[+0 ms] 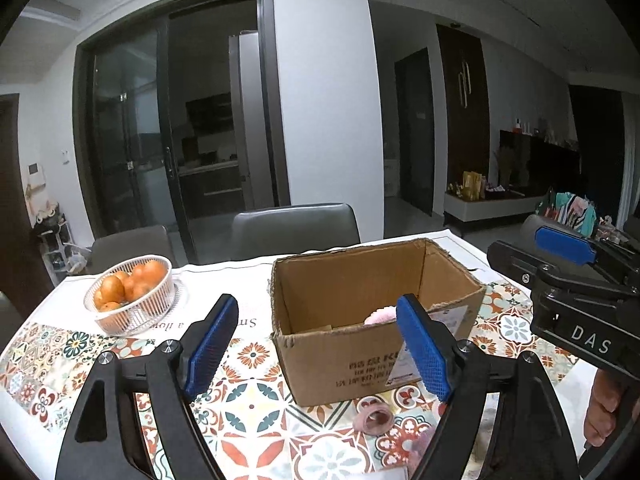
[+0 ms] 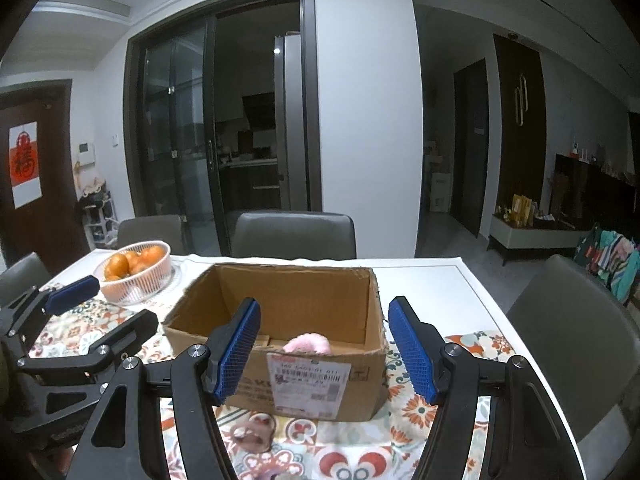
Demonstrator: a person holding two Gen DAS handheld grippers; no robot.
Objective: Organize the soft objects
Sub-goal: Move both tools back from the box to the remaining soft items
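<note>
A: One fluffy pink scrunchie (image 2: 307,343) already down in the cardboard box (image 1: 320,280), near its front wall. Second one, a flatter pink ring (image 1: 375,419), lies on the tablecloth (image 1: 248,412) just in front of the box. More pink fuzz low in the left view, too cut off to name.

B: Grippers?

A: Left gripper (image 1: 316,346) fingers spread wide, nothing between them. Right gripper (image 2: 332,350) same, spread and empty. Both hang short of the box, aimed at it. My guess: between picks, the loose ring comes next.

B: Why is the box there?

A: Open top, flaps gone, ragged rim. Probably the drop bin, parked centre so either gripper reaches. Shipping label (image 2: 308,384) on the near wall.

B: Textures?

A: Scrunchies plush and squashy, should pinch easily. Finger pads (image 1: 422,354) are blue with a fine grid. Box is stiff corrugated card. Cloth is printed tile pattern, smooth.

B: Anything else?

A: White slotted basket (image 1: 132,308) of oranges (image 1: 112,290) sits left, well apart. Grey chair (image 2: 294,234) behind the table.
</note>
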